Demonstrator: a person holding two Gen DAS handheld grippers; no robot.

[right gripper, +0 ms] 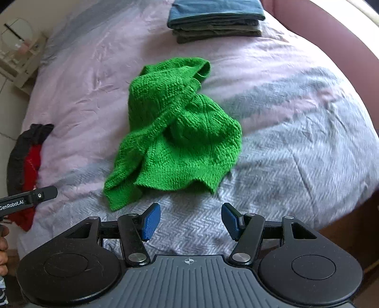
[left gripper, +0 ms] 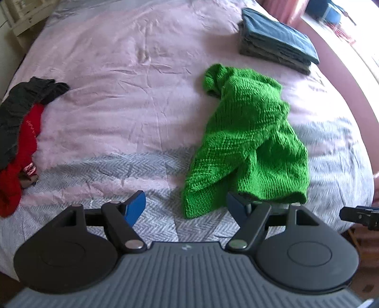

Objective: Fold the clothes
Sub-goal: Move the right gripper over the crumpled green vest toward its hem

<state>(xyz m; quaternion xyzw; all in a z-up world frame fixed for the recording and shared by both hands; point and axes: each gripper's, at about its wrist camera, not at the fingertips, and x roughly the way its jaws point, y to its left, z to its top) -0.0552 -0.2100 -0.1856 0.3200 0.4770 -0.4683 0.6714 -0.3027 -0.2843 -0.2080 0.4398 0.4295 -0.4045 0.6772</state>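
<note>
A bright green knitted garment (left gripper: 248, 139) (right gripper: 175, 135) lies crumpled on the pink and grey bedspread (left gripper: 113, 94) (right gripper: 296, 132). My left gripper (left gripper: 186, 208) is open just in front of the garment's near hem; its right blue pad sits against the hem's edge and nothing lies between the pads. My right gripper (right gripper: 190, 221) is open too, hovering a short way in front of the garment's near edge with bare bedspread between its blue pads.
A stack of folded blue and grey-green clothes (left gripper: 277, 40) (right gripper: 215, 21) rests at the far side of the bed. A heap of red and black clothes (left gripper: 16, 132) (right gripper: 26, 161) lies at the left edge. A white bedside cabinet (right gripper: 19, 54) stands beyond.
</note>
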